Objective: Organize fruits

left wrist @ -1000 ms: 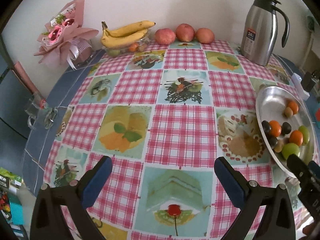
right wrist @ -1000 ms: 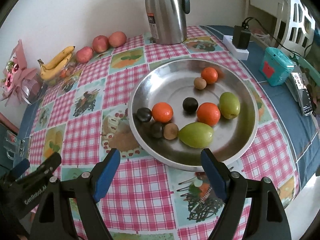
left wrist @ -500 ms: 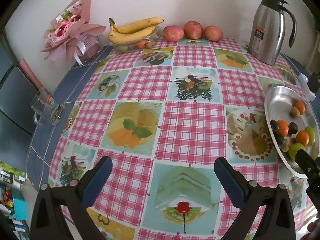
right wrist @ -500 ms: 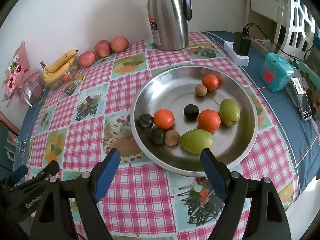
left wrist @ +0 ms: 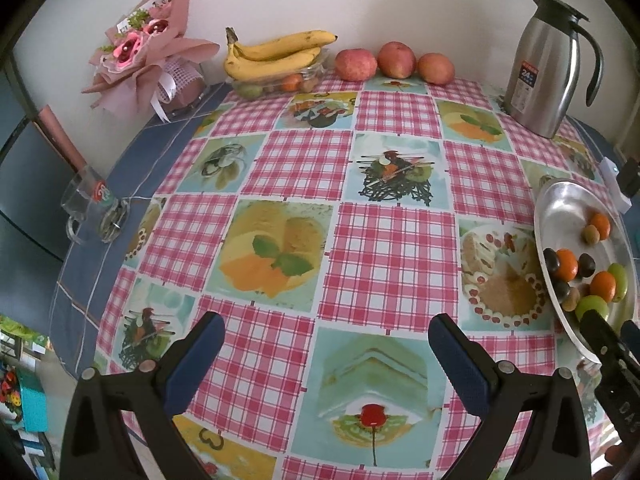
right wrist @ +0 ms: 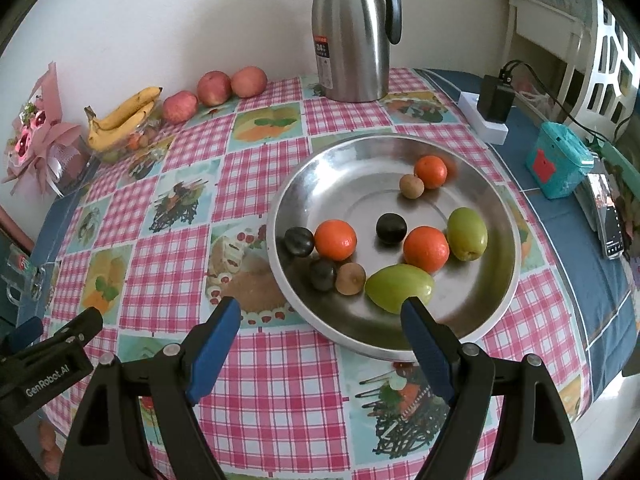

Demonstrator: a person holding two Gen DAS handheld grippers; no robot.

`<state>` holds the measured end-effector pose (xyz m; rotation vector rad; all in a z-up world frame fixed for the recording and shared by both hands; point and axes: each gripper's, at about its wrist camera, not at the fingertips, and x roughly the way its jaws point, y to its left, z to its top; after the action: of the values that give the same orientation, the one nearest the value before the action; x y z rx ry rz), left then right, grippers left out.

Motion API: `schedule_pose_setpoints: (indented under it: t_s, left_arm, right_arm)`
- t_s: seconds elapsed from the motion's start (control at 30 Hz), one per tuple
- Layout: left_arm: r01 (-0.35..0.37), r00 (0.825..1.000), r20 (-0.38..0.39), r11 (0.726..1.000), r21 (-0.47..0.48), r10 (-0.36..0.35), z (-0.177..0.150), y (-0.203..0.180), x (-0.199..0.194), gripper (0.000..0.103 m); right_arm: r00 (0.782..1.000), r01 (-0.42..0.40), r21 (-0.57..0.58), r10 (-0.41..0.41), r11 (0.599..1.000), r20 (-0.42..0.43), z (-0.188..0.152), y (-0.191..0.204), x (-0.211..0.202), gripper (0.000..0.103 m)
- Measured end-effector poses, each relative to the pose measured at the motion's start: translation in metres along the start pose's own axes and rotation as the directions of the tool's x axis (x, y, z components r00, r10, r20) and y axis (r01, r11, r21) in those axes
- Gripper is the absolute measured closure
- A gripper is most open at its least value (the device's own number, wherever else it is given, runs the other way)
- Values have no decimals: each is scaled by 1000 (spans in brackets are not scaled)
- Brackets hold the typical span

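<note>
A round steel plate on the checked tablecloth holds several small fruits: oranges, dark plums, brown fruits and green fruits. My right gripper is open and empty above the table, just in front of the plate's near rim. The plate shows at the right edge of the left wrist view. My left gripper is open and empty above the tablecloth, left of the plate. Bananas on a clear bowl and three apples lie by the far wall.
A steel jug stands behind the plate. A flower bouquet and a glass mug are at the table's left. A power strip with charger, a teal box and a phone lie at the right.
Both grippers have pulled back and up from the table, so the plate and far fruits look smaller and further off. Both stay open. No fruit has moved.
</note>
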<state>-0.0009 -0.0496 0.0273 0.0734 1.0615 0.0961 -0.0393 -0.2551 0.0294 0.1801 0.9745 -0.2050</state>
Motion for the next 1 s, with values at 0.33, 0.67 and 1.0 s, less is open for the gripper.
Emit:
schedule_pose_setpoints:
  t_s: [0.33, 0.67, 1.0]
  left_arm:
    - [2, 1000, -7, 1000, 6, -2, 0, -2, 1, 0]
    - [4, 1000, -12, 1000, 8, -4, -1, -2, 2, 0]
    - [12, 1000, -7, 1000, 11, -12, -1, -2, 1, 0]
  right_arm:
    - [1000, 1, -10, -1, 1000, -9, 0, 1, 2, 20]
    - [1000, -1, -9, 1, 1000, -14, -1, 1, 3, 20]
    - [1000, -1, -8, 0, 1000, -21, -1, 1, 5, 20]
